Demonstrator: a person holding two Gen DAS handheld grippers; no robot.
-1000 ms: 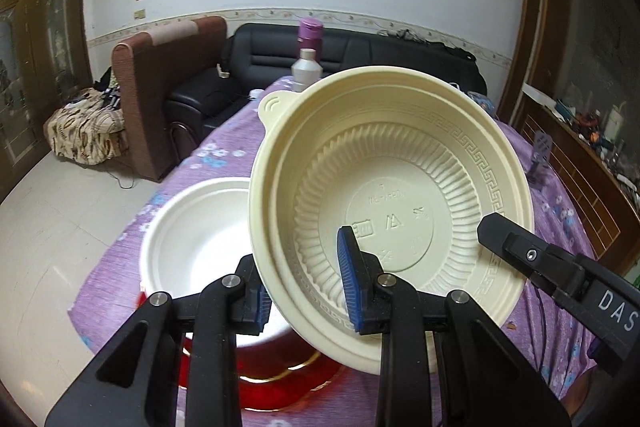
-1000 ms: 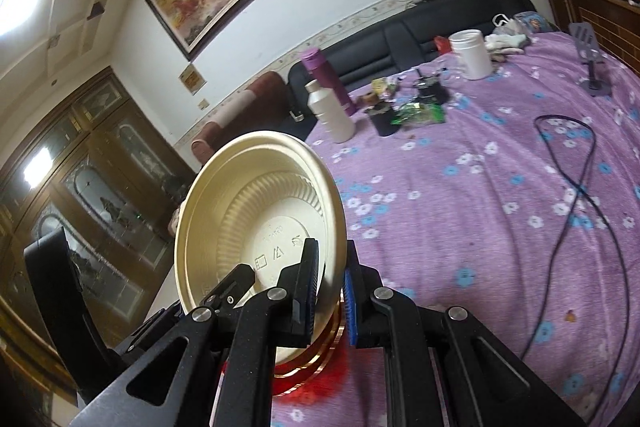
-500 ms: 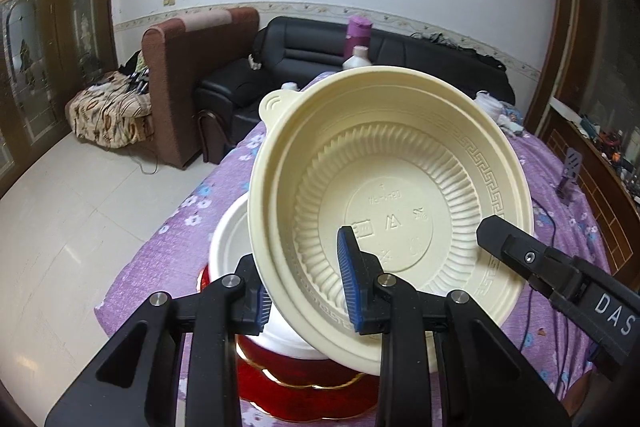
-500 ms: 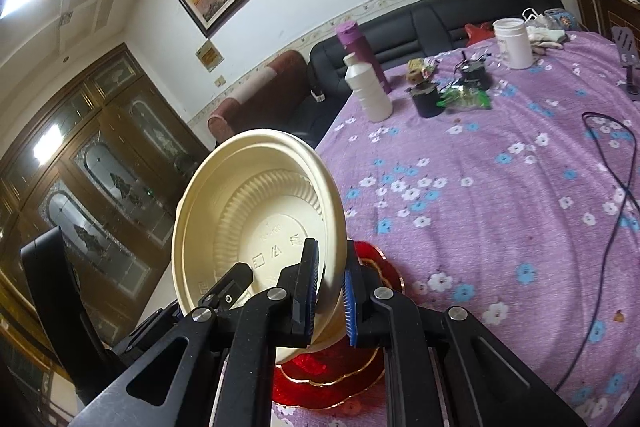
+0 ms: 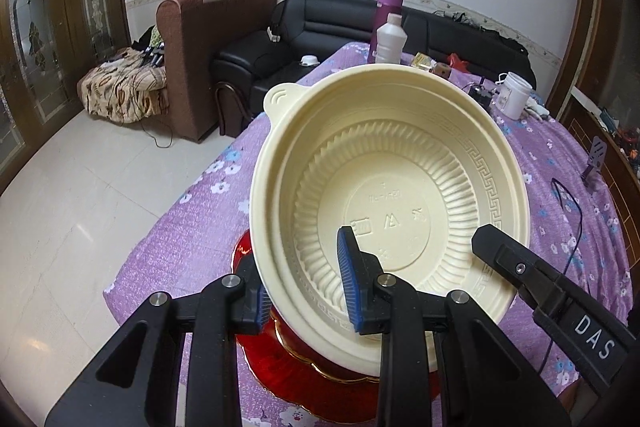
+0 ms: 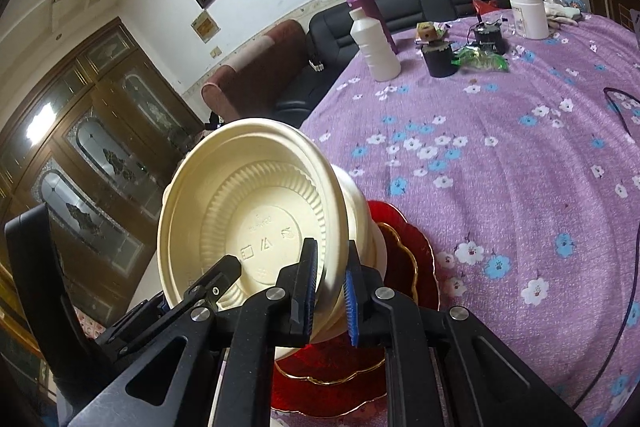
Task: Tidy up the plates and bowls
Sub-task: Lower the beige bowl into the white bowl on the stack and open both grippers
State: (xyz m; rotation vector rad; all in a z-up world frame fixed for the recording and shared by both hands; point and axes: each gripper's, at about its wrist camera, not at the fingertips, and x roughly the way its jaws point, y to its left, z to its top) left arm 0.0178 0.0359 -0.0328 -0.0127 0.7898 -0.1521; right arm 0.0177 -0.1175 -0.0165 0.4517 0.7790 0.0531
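Gripping the cream bowl (image 5: 400,187) by its rim, both our left gripper (image 5: 304,285) and right gripper (image 6: 328,291) have fingers closed on it, tilted above the red plate (image 6: 404,259) on the table (image 6: 500,167). Uneven release could tip it off the plate.

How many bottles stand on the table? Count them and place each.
2. A white plastic bottle stands at the table's far edge; a purple bottle stands just behind it. The held cream bowl may hide others.
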